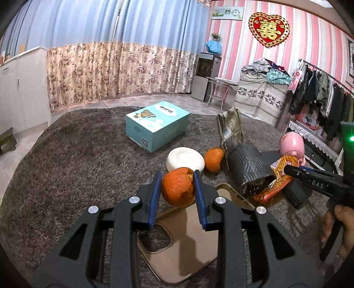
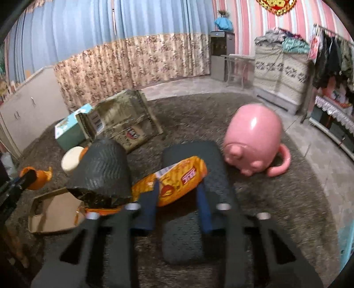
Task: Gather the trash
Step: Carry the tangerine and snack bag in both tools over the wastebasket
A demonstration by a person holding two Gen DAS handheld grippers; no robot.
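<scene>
Left wrist view: left gripper (image 1: 177,188) clamps orange peel (image 1: 177,187) above the cardboard tray (image 1: 188,248), likely for dropping. Right gripper (image 2: 179,195) straddles the snack wrapper (image 2: 174,179) on the carpet (image 2: 276,210); clamping uncertain.

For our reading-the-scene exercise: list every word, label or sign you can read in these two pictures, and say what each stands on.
"OAS": on the right tongs, by their mark.
"囍": on the red heart on the wall.
Blue box: characters on the lid too blurred to read.
Snack bag: red logo blurred.
Carton: label and round logo unreadable.
Wall poster: too small.
</scene>
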